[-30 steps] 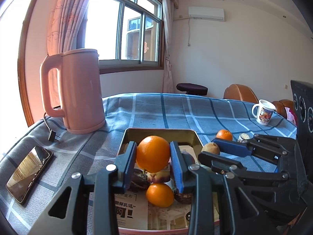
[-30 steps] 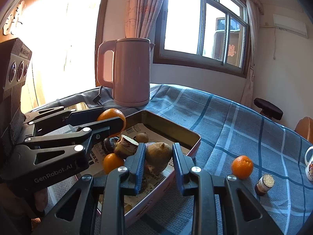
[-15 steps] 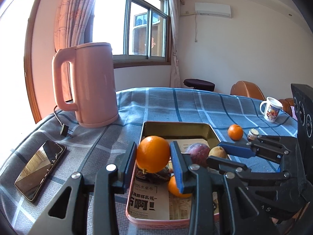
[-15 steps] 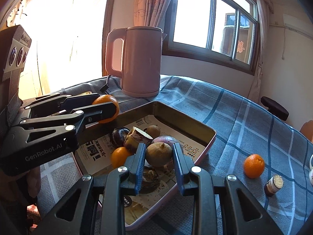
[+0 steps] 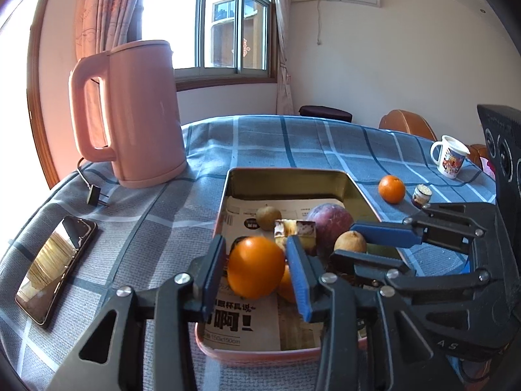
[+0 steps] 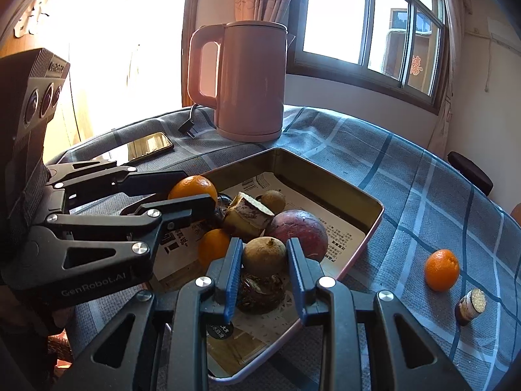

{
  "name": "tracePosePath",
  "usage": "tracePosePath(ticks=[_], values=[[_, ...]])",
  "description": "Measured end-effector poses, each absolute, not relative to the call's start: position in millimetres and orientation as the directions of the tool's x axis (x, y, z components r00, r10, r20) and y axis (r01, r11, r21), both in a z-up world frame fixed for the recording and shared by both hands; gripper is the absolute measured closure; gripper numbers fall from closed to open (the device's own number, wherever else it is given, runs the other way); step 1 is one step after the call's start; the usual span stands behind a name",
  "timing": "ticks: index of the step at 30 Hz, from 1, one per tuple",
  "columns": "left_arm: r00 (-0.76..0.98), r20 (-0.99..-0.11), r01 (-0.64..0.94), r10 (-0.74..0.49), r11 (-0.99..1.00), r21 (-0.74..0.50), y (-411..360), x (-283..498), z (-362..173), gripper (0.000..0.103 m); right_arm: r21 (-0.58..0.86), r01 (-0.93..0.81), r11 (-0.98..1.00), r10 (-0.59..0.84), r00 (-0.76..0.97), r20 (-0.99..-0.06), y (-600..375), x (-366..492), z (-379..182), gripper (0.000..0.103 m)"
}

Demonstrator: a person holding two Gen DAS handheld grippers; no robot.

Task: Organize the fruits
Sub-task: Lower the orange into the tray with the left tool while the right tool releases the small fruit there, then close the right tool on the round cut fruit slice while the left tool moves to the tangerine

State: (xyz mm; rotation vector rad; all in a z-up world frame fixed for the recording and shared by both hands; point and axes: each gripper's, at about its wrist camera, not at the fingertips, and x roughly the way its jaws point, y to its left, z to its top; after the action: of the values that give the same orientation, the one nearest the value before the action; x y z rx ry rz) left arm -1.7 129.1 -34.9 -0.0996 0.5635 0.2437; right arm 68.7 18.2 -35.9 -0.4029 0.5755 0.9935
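1. Orange [image 5: 256, 267] clamped in left tongs [image 5: 257, 268], held over the near end of the tray [image 5: 286, 176].
2. Brown round fruit [image 6: 263, 256] clamped in right tongs [image 6: 264, 262], also above the tray, just beside the purple fruit [image 6: 301, 228].
3. Placing step in hand, by the look of it.
4. Next: lower each onto bare newspaper lining [image 5: 242, 321], then release without nudging neighbours.
5. Left on the worktop [image 6: 423, 195]: loose orange [image 6: 442, 270], small jar [image 6: 472, 303], kettle [image 6: 249, 81], phone [image 5: 55, 254].

A kettle [image 5: 130, 114] is set behind the tray [image 5: 286, 176], a phone [image 5: 55, 257] to its left, a mug [image 5: 451, 159] far right.
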Motion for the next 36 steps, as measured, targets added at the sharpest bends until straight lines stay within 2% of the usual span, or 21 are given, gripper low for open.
tracePosePath(ticks=[2,6,9,13,15,17,23,28,36], values=[[0.817,-0.536,-0.269,0.215,0.963,-0.024,129,-2,-34,0.049,-0.062,-0.864,0.5,0.661,0.427,-0.617,17,69,-36,0.067],[0.832,-0.512,-0.274,0.213,0.961,-0.047,127,-5,-26,0.028,-0.064,-0.849,0.525,0.659,0.453,-0.6,2,73,-31,0.06],[0.854,-0.482,-0.249,0.196,0.967,-0.049,116,-5,-15,0.026,-0.079,-0.826,0.558,0.646,0.492,-0.583,-21,80,-23,0.06],[0.879,-0.451,-0.193,0.153,0.98,-0.042,87,4,-3,0.016,-0.104,-0.751,0.652,0.58,0.583,-0.569,-61,106,-13,0.058],[0.886,-0.447,-0.153,0.125,0.988,-0.028,67,13,1,0.014,-0.114,-0.682,0.723,0.52,0.645,-0.56,-83,125,-9,0.051],[0.891,-0.441,-0.123,0.109,0.992,-0.003,46,24,3,0.013,-0.106,-0.622,0.776,0.478,0.688,-0.546,-104,142,-8,0.033],[0.888,-0.459,-0.038,0.041,0.999,0.015,-1,65,3,0.01,-0.055,-0.531,0.845,0.393,0.69,-0.608,-136,194,-22,0.032],[0.865,-0.502,-0.023,0.016,1.0,-0.008,-12,94,-8,0.01,0.039,-0.531,0.846,0.424,0.627,-0.653,-145,218,-33,0.032],[0.851,-0.514,-0.114,0.111,0.993,0.026,8,98,-17,0.007,0.027,-0.539,0.842,0.397,0.585,-0.707,-133,226,-50,0.032]])
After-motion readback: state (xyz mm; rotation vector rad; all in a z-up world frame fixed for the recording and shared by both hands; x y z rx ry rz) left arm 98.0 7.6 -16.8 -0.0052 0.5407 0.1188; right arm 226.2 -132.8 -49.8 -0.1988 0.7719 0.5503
